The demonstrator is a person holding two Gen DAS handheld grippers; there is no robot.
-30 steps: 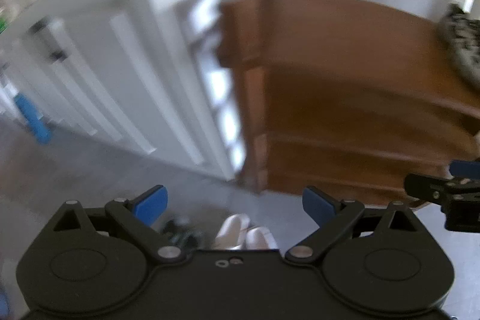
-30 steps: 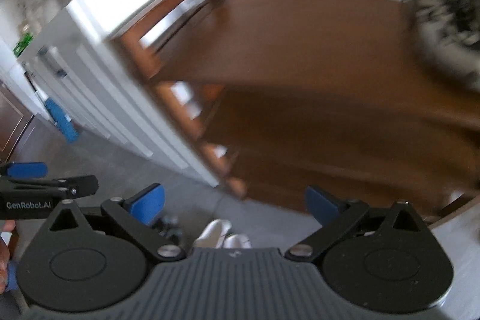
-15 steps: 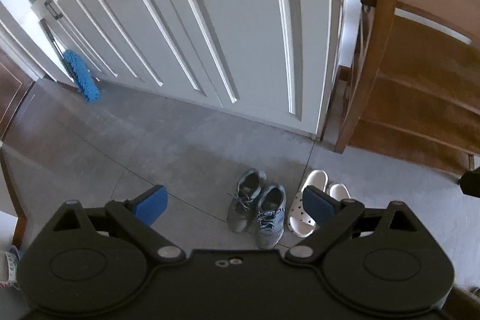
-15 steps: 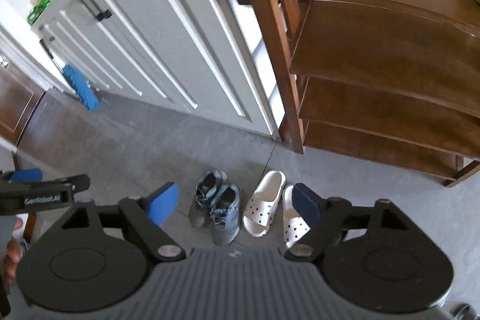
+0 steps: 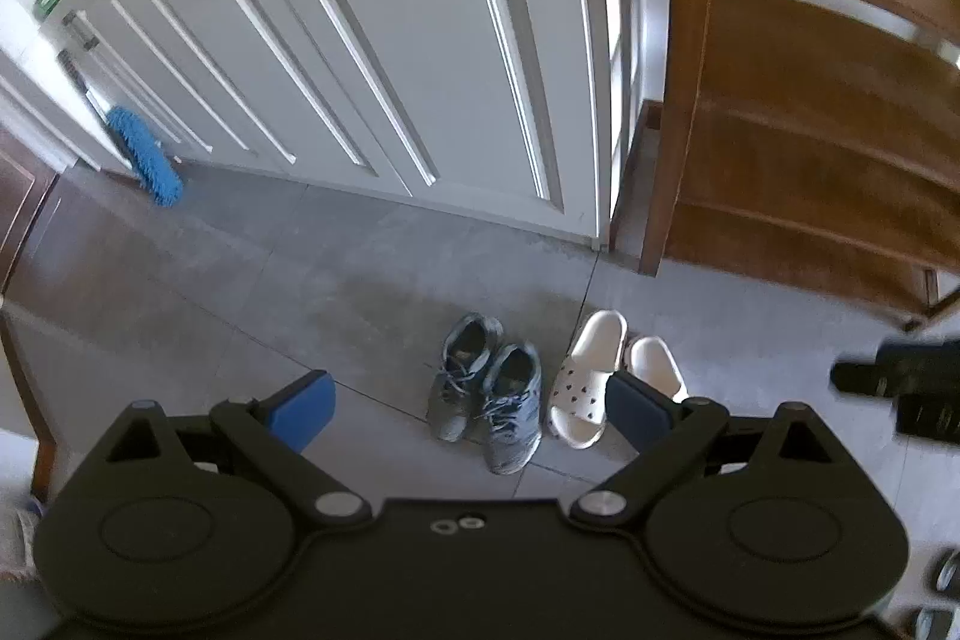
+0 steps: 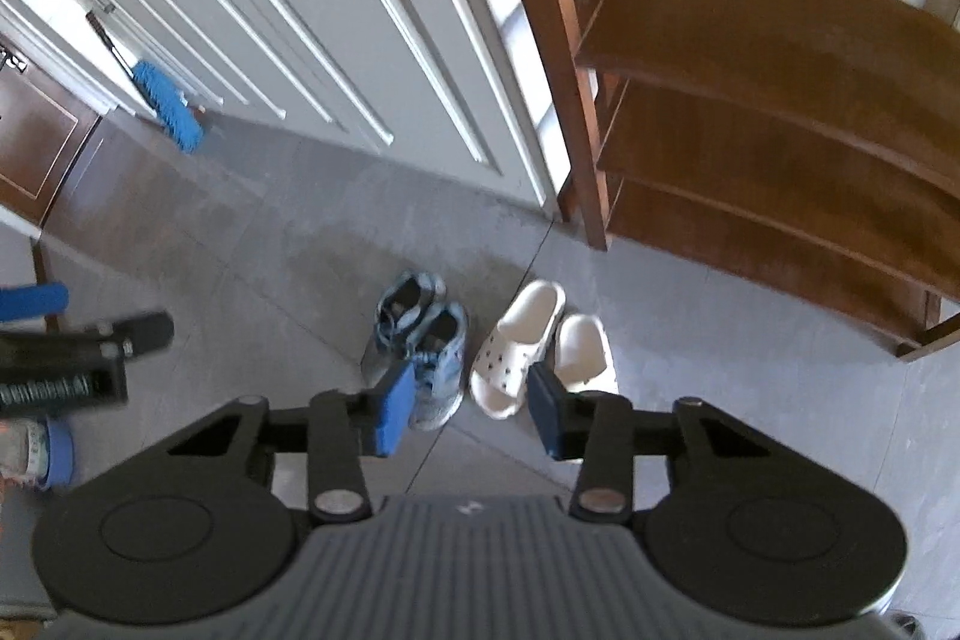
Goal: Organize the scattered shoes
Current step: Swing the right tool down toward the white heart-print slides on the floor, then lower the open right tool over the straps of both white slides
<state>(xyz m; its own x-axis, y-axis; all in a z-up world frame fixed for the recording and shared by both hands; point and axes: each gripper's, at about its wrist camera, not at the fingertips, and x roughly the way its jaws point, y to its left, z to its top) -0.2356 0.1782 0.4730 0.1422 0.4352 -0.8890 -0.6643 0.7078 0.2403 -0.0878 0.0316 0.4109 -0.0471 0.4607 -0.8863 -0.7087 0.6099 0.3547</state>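
A pair of grey-blue sneakers and a pair of white slippers lie side by side on the grey tile floor, in front of a brown wooden shoe rack. My left gripper is open wide and empty, high above the shoes. My right gripper is open but narrower, empty, above the sneakers and slippers. Each gripper shows at the edge of the other's view.
White cabinet doors with black handles stand left of the rack. A blue mop head leans at their base. Brown wood panelling is at far left. More shoes show at the lower right edge.
Both grippers tilted down from the rack to the floor and came closer to the shoes. The right gripper's fingers have narrowed; the left stays wide open.
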